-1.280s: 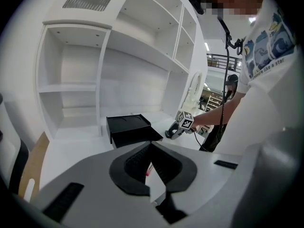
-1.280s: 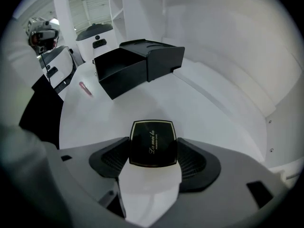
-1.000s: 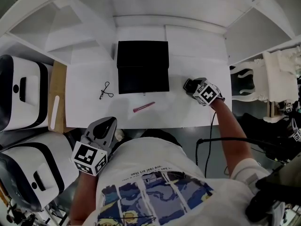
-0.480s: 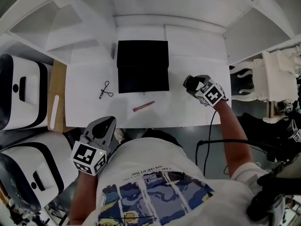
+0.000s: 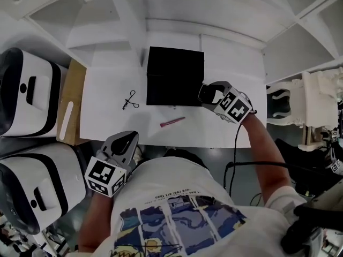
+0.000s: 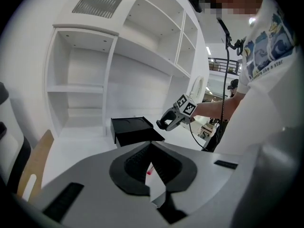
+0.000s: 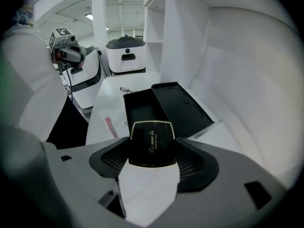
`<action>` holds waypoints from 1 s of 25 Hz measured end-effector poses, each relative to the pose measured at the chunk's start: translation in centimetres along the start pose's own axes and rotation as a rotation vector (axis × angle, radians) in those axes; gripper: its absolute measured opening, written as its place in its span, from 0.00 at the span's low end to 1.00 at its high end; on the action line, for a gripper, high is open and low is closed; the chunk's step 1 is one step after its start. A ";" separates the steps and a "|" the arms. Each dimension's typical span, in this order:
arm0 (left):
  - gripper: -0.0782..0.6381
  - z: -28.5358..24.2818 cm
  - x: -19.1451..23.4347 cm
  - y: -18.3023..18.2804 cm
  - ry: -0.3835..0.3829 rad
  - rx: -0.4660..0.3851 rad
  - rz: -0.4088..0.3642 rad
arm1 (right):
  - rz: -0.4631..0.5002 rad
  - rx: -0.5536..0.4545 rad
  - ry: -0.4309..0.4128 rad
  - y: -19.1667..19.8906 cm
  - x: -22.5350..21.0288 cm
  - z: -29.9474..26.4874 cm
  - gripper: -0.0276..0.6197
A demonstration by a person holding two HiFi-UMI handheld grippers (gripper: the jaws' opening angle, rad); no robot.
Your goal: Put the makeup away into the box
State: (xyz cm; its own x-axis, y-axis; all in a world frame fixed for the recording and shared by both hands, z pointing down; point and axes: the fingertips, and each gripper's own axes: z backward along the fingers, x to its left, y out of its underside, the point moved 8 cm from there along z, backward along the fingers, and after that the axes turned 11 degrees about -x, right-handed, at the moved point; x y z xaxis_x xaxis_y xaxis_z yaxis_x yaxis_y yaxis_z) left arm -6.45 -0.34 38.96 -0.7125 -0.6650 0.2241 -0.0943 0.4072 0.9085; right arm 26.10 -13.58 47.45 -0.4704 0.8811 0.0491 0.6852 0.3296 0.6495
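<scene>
From the head view, your right gripper (image 5: pixel 206 93) hangs at the right front corner of the black box (image 5: pixel 175 71). A pink lip pencil (image 5: pixel 172 122) lies on the white table (image 5: pixel 107 116), long axis left to right, its right end slightly farther from you. Your left gripper (image 5: pixel 126 141) sits off the near edge.

In the left gripper view, the jaws are pressed together and empty.

In the right gripper view, the jaws clamp a black compact (image 7: pixel 152 144) by its sides, lettered lid facing the camera, above the open box's near end.

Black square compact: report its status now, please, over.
Right hand-held gripper shut on black square compact, at open black box. Left hand-held gripper shut, empty. Nothing blocking.
</scene>
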 end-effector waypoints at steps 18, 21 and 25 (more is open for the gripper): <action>0.13 8.1 2.6 2.5 -0.210 -0.052 0.079 | 0.126 0.070 -0.162 -8.0 3.0 -14.3 0.54; 0.13 9.0 2.9 2.7 -0.233 -0.055 0.091 | 0.109 0.093 -0.178 -7.9 3.2 -16.0 0.54; 0.13 10.0 3.3 3.1 -0.254 -0.054 0.107 | 0.090 0.123 -0.185 -7.7 3.5 -17.6 0.54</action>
State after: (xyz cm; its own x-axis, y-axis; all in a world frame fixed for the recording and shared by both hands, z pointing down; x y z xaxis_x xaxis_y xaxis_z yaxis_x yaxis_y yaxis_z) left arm -16.02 5.02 38.95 -0.8683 -0.4391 0.2307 0.0233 0.4285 0.9032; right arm 9.41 -19.03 55.98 -0.3029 0.9520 -0.0445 0.7876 0.2763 0.5507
